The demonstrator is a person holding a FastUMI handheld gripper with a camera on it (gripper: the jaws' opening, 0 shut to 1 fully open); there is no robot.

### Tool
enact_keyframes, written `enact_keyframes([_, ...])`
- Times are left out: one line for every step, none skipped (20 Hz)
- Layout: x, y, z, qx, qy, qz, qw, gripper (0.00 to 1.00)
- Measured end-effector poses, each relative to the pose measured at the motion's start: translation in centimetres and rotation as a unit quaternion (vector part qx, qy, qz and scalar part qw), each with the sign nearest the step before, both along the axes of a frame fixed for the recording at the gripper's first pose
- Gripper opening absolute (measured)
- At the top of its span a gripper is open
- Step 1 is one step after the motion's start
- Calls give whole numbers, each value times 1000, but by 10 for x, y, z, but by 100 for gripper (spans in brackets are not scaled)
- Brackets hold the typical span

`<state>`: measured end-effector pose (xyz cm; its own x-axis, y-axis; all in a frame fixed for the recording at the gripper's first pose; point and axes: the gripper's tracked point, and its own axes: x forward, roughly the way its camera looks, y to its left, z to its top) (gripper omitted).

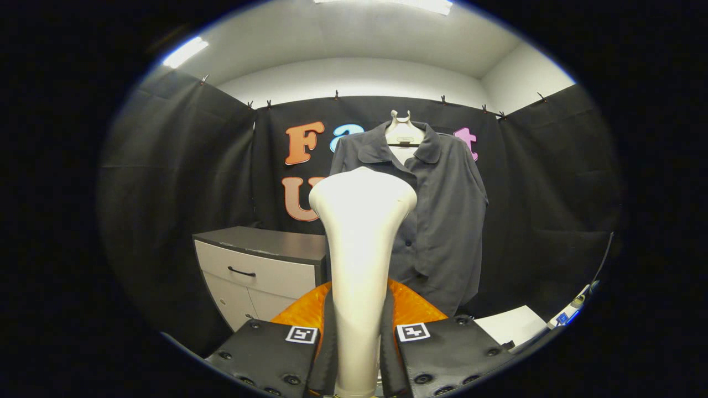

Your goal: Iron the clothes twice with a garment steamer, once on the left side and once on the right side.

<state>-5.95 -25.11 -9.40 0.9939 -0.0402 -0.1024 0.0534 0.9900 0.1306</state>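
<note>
Cream-white plastic garment steamer (360, 265), upright, slim handle widening to a rounded head, clamped between the gripper's (358, 354) two fingers. Beyond it, hung on a hanger against the booth wall: dark grey collared button-front shirt (442, 215), front facing, hanging loose.

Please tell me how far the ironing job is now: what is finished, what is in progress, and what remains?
Done: the gripper is shut on the garment steamer, its handle squeezed between both fingers. In hand: the steamer stands upright, its head raised toward the dark shirt hanging on the hanger, seemingly short of the cloth. Left: both passes, left side and right side; the picture gives no sign that either has begun.
</note>
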Motion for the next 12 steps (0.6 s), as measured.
enact_keyframes([-2,2,4,-1,-3,3,1000,38])
enact_keyframes([-3,4,7,-3,-5,5,1000,38])
enact_keyframes([-4,5,9,-4,-6,6,1000,38])
enact_keyframes([-3,6,10,-4,-7,6,1000,38])
enact_keyframes([-4,7,13,-4,-9,6,1000,38])
enact_keyframes([-4,8,14,-4,-11,7,1000,38])
enact_keyframes([-5,9,14,-3,-11,7,1000,38])
enact_keyframes([-5,9,15,-3,-11,7,1000,38])
enact_keyframes([-5,9,15,-3,-11,7,1000,38])
enact_keyframes([-6,10,16,-2,-12,7,1000,38])
enact_keyframes([-7,11,18,-2,-13,9,1000,38])
enact_keyframes([-7,12,19,-2,-14,9,1000,38])
